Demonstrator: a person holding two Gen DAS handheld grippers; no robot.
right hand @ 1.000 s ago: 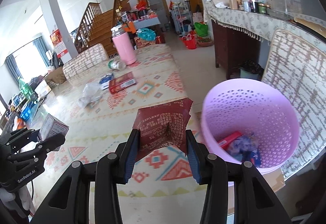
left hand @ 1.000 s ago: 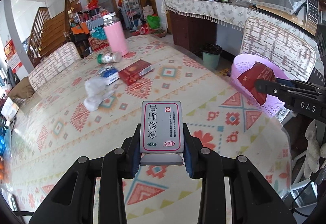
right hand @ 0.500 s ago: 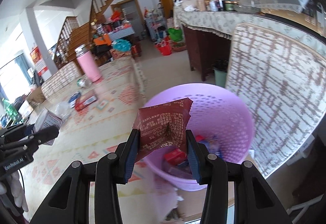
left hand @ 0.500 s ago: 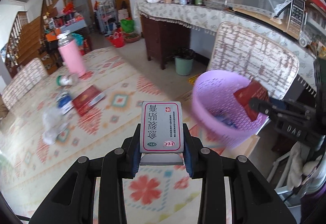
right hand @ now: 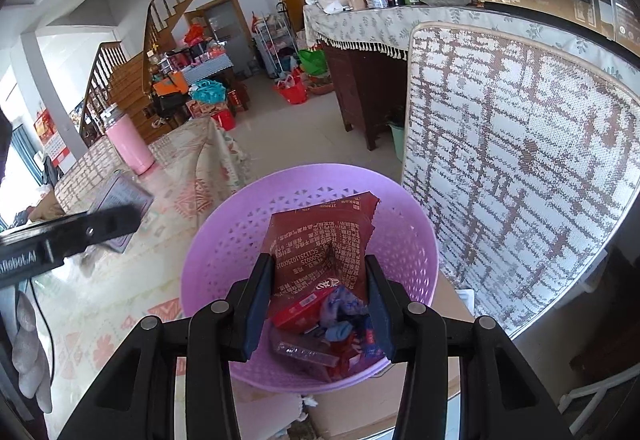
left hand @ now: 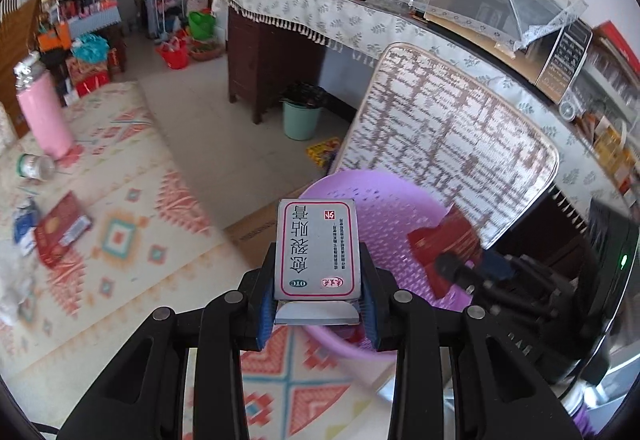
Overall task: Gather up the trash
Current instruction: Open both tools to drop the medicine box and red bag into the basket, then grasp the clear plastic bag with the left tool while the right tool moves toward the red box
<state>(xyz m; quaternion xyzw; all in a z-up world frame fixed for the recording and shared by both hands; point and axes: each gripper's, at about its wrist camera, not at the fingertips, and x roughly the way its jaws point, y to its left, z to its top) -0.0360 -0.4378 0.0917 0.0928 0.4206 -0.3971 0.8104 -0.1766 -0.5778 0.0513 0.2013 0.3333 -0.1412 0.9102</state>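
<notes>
Your right gripper (right hand: 318,298) clamps a torn dark-red foil wrapper (right hand: 322,240) between its blue pads, held directly over the perforated lilac plastic basket (right hand: 216,240). Inside the basket, at six o'clock, lie a red carton (right hand: 302,312) and blue crumpled packaging (right hand: 340,304). At nine o'clock, the left gripper (right hand: 120,216) carries a blurred grey box (right hand: 120,196).

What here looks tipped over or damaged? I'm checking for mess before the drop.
A small bottle lies on its side on the patterned tablecloth, beside the upright pink flask. The dark red wrapper in the right gripper is torn along its top edge. Nothing looks spilled.
</notes>
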